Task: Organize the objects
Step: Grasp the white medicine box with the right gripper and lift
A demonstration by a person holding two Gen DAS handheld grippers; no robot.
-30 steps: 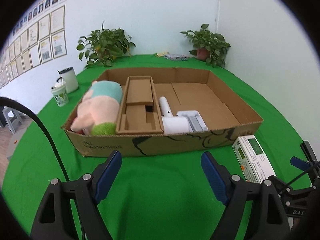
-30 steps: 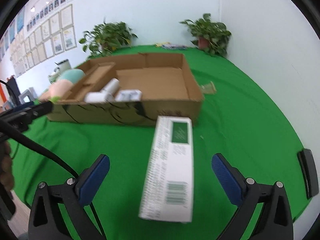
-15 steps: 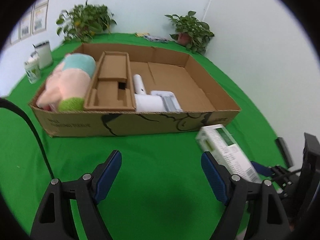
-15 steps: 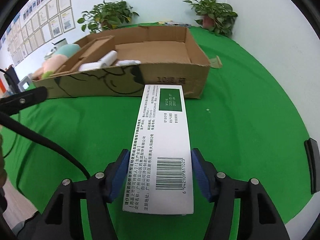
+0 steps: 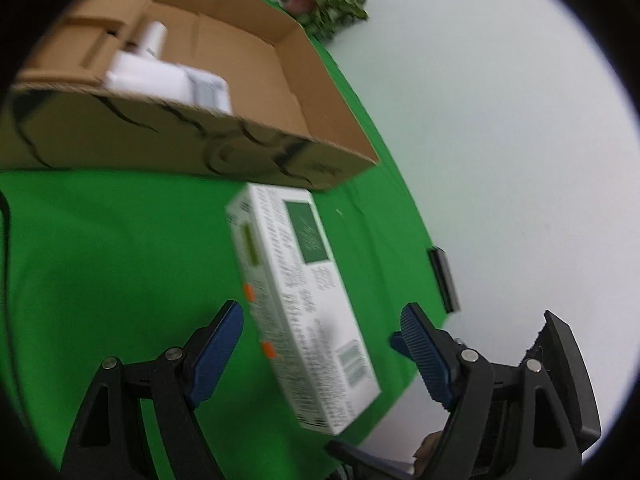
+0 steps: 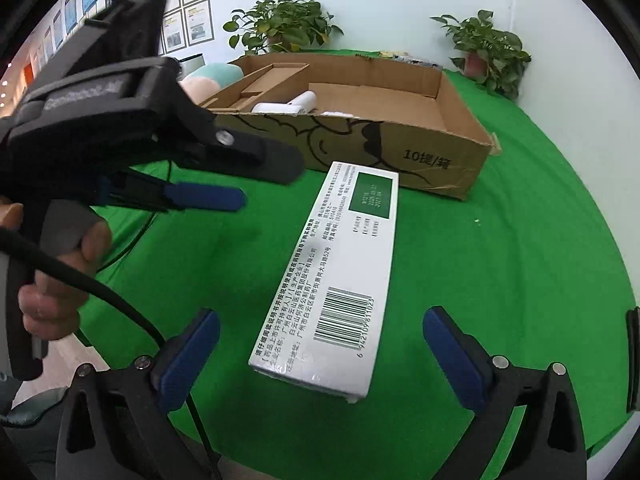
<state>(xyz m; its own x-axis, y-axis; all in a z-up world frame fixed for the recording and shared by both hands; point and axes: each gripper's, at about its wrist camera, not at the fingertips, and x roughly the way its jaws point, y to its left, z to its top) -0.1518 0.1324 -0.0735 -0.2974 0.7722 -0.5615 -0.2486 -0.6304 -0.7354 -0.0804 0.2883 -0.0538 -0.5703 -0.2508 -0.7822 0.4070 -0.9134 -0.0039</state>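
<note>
A long white carton with a green panel and a barcode (image 6: 334, 276) lies flat on the green table, just in front of the open cardboard box (image 6: 436, 160). It also shows in the left wrist view (image 5: 300, 304). My right gripper (image 6: 320, 356) is open, its blue pads to either side of the carton's near end, not touching. My left gripper (image 5: 320, 348) is open over the carton's near end; it also shows at the left of the right wrist view (image 6: 208, 196). The box (image 5: 168, 140) holds a white appliance (image 5: 168, 80), a cardboard insert and a plush toy (image 6: 208, 76).
The green table (image 6: 500, 260) ends close at the front and right, by a white wall. Two potted plants (image 6: 280, 28) (image 6: 488, 48) stand at the back. A small black object (image 5: 444, 280) lies at the table's right edge. A black cable (image 6: 100, 292) hangs from the left gripper.
My right gripper was shut on the carton half a second ago; it has opened and the carton lies free. My left gripper has swung right, over the carton.
</note>
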